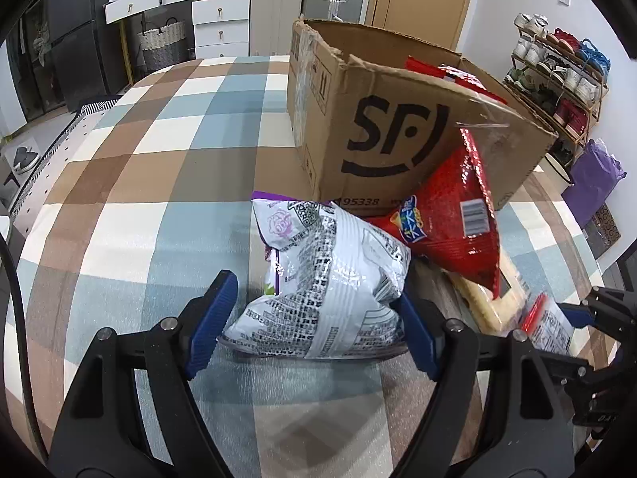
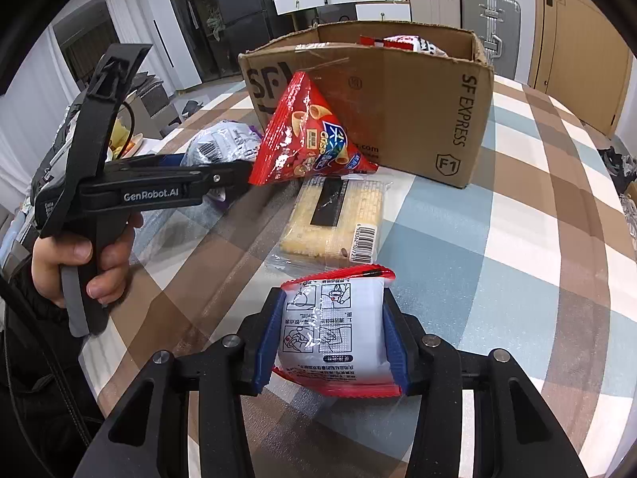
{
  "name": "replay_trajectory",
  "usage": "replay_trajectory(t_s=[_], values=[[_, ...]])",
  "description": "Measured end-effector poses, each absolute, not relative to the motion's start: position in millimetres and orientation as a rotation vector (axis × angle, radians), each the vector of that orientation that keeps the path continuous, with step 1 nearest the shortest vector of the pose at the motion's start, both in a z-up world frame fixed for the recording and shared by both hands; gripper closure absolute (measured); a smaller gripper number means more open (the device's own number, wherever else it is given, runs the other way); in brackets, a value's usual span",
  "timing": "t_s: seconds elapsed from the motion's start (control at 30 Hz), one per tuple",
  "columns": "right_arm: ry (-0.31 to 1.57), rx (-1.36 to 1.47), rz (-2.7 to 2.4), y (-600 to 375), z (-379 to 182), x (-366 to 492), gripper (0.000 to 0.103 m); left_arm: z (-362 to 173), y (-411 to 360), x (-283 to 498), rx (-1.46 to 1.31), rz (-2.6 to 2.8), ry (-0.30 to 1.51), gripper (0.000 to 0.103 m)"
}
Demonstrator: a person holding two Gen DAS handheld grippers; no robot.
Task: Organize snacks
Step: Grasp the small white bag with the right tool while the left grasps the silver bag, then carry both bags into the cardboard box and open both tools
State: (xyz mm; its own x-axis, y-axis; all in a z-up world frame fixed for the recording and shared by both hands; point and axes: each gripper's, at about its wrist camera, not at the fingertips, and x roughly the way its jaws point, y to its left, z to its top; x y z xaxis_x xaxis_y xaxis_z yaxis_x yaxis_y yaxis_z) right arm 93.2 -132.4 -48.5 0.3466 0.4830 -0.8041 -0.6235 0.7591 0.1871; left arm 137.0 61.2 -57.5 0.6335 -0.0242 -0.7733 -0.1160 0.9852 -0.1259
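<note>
Both grippers clamped on snack packets, checked tablecloth (image 1: pixel 131 167).

Silver-white chip bag (image 1: pixel 330 279) is squeezed by left gripper (image 1: pixel 314 318); white red-edged packet (image 2: pixel 334 330) is pinched in right gripper (image 2: pixel 332 338). Cardboard box (image 2: pixel 398 111) at 12 o'clock, red cone bag (image 2: pixel 310 139) leaned on it, cracker pack (image 2: pixel 334 219) flat beneath.

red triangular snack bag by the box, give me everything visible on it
The red snack bag is a puffed, pyramid-shaped pouch of glossy crinkled foil with serrated sealed edges. One face shows cone-shaped snacks and a blue logo; the other face carries a white barcode label. It stands tilted, leaning against the cardboard box, its lower edge over the cracker pack and beside the silver bag. No gripper holds it.
</note>
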Motion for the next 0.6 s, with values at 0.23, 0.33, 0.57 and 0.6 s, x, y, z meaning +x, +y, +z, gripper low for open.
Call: replay_trajectory(t_s=[0.23, 0.33, 0.57, 0.6], values=[[0.967, -0.155, 0.713, -135, -44, 94, 0.056, -54, 66, 123, -0.213, 0.030, 0.862, 0.027], [0.952, -0.150, 0.714, -135, -39, 94, 0.056, -50, 68, 115, -0.227, 0.021, 0.841, 0.027], [0.920, -0.126, 0.709, -138, -31, 94, 0.056, -35, 66, 103, -0.234, 0.004, 0.791, 0.027], [0.915, -0.124, 0.709, -139, -29, 94, 0.056, -32, 65, 101, -0.234, -0.001, 0.786, 0.027]])
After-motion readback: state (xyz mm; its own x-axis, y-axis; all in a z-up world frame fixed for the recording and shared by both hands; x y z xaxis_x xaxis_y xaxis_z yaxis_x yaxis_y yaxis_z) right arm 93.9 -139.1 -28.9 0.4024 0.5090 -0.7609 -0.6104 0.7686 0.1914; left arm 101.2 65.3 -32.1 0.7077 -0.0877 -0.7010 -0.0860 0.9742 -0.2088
